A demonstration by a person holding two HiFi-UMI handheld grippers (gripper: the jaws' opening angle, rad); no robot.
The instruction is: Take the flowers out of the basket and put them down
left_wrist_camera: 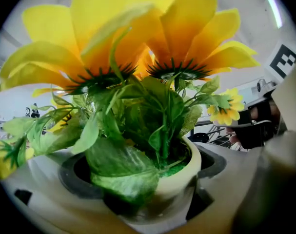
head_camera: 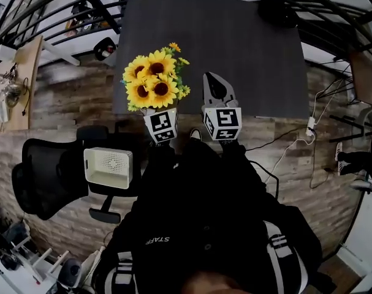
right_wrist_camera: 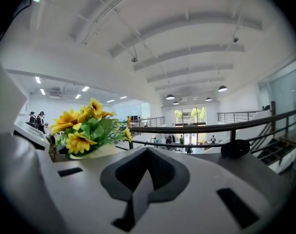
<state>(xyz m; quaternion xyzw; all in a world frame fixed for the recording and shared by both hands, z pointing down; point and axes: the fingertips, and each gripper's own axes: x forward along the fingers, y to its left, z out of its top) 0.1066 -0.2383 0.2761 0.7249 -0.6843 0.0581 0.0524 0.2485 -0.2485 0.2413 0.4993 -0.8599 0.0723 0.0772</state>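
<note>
— Sunflowers (head_camera: 152, 78), where are they?
— Centre-left of the head view, over the near edge of a dark table (head_camera: 247, 54). They are yellow blooms with green leaves, in a cream pot (left_wrist_camera: 187, 179).
— What holds them?
— The left gripper (left_wrist_camera: 138, 189), with its jaws clamped on the pot's sides.
— And the other one?
— The right gripper (head_camera: 213, 78) is just beside them, to their right, with its jaws together and nothing between them.
— The basket?
— A white basket (head_camera: 108, 167) sits at lower left, next to a black office chair (head_camera: 45, 176).

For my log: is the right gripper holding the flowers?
No, the right gripper is shut and empty; the flowers stand beside it.
</note>
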